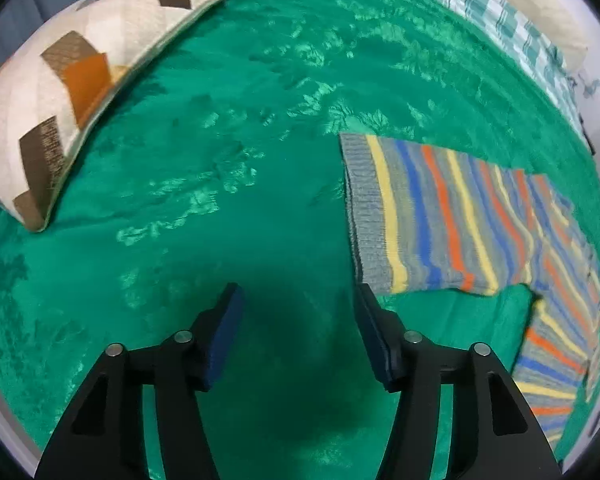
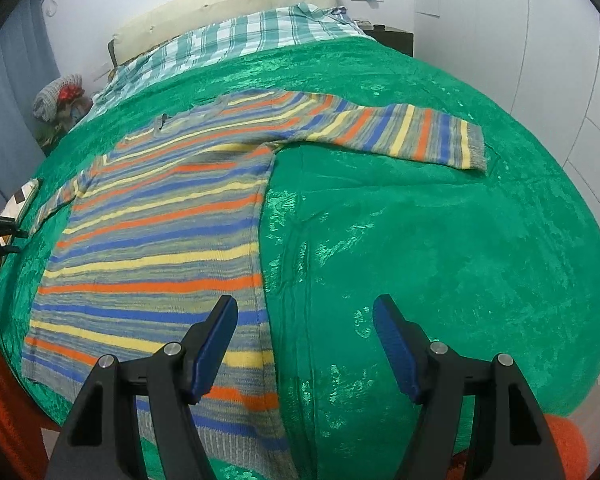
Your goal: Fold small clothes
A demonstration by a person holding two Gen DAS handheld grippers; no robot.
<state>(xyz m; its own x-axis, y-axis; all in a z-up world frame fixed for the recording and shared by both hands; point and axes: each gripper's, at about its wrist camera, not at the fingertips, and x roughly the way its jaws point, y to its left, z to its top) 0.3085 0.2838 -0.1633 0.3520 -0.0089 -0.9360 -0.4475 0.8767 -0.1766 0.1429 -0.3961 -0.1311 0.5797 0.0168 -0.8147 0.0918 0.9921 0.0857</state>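
1. Workpiece: striped knit sweater (image 2: 156,232), laid flat, front up, on the green bedspread (image 2: 440,248). Body runs toward the right-wrist cam; hem nearest, neckline far.
2. Sleeves: one sleeve (image 2: 384,134) extends straight out over bare spread, cuff at its far end. Opposite sleeve (image 1: 428,216) lies flat in the left-wrist view, cuff edge facing the left gripper.
3. Left gripper (image 1: 298,316): jaws spread, nothing btwn pads. Hangs over bare spread just beside the cuff corner; not touching fabric.
4. Right gripper (image 2: 304,336): jaws spread, empty. Straddles the sweater's side edge near the hem; contact w/ knit cannot be confirmed.
5. Handling (est.): soft, light, stretchy knit. Will drape and sag, no stiffness. Plush spread likely drags on it, so lift rather than slide.
6. Grip pts (est.): ribbed cuff, hem corner. Pinch both layers at an edge; a mid-panel grab will likely bunch.
7. Clearance: wide bare spread beyond the extended sleeve. Patterned pillow (image 1: 64,92) sits well apart from the cuff. Plaid blanket (image 2: 236,36) at the head end, clear of the neckline.
8. Bed edge is close under the hem; keep folds moving inward, away from it.
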